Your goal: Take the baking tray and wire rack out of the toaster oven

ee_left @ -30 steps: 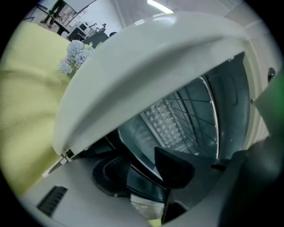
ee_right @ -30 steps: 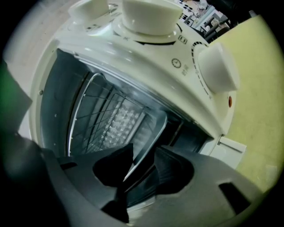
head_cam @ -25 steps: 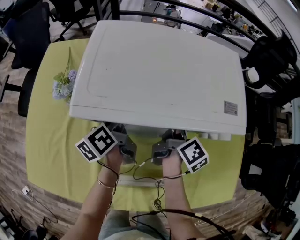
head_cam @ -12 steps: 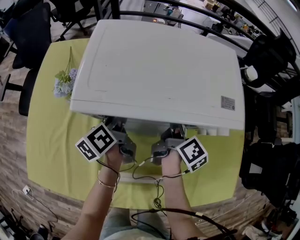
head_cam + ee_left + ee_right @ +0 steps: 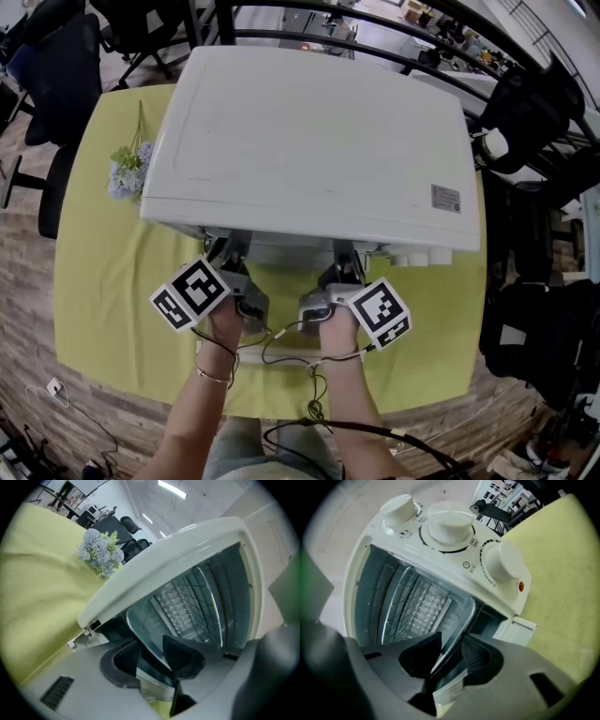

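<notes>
A white toaster oven (image 5: 309, 141) stands on a yellow-green tablecloth, seen from above. Both grippers reach into its open front. My left gripper (image 5: 230, 253) has its jaws on either side of the near rim of the dark baking tray (image 5: 140, 620), and its pads (image 5: 123, 656) press on it. My right gripper (image 5: 342, 258) grips the same rim of the baking tray (image 5: 457, 616) further right. The wire rack (image 5: 206, 597) sits above the tray inside the oven, and the wire rack (image 5: 405, 597) shows again in the right gripper view.
Three white knobs (image 5: 450, 524) run along the oven's control panel, beside the right gripper. A bunch of pale blue flowers (image 5: 127, 169) lies on the tablecloth (image 5: 103, 272) left of the oven. Black chairs and railings surround the table.
The head view has shifted a little, so the oven sits slightly higher in the picture. Both grippers keep their place at the oven's mouth.
</notes>
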`<control>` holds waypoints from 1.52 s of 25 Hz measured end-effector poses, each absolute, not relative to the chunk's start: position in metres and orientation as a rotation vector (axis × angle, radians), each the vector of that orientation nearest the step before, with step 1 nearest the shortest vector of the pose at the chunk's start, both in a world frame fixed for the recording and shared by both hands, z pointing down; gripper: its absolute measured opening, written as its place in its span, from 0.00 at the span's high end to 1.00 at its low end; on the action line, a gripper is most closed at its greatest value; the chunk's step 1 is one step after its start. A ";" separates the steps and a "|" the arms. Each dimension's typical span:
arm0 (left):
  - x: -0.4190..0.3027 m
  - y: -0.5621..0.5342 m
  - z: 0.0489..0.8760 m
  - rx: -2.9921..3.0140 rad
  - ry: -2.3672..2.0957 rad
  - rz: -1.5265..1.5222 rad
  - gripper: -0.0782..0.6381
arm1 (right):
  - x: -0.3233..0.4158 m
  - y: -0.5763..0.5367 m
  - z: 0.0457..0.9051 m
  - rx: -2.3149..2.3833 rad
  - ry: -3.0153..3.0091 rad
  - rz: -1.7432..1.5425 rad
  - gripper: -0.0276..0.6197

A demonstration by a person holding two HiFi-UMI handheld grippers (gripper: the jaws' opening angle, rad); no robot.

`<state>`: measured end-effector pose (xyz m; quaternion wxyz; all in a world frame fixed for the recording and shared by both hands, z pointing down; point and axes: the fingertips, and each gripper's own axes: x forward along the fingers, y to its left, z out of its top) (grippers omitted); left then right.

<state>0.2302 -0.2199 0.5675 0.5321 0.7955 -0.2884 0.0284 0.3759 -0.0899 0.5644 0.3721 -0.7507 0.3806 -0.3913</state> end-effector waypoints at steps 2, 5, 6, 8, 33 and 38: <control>0.228 -0.217 0.567 1.897 -0.689 0.070 0.70 | 0.374 -0.087 0.564 -1.925 0.976 -1.005 0.75; 0.225 -0.212 0.567 1.895 -0.689 0.075 0.70 | 0.372 -0.083 0.565 -1.927 0.975 -1.012 0.76; 0.224 -0.211 0.567 1.893 -0.689 0.078 0.70 | 0.370 -0.081 0.565 -1.928 0.973 -1.015 0.76; 0.221 -0.207 0.567 1.890 -0.691 0.085 0.70 | 0.367 -0.078 0.565 -1.929 0.969 -1.021 0.76; 0.185 -0.164 0.565 1.875 -0.708 0.111 0.70 | 0.332 -0.035 0.564 -1.910 0.952 -1.075 0.77; 0.179 -0.157 0.562 1.872 -0.707 0.108 0.70 | 0.326 -0.028 0.561 -1.901 0.952 -1.079 0.77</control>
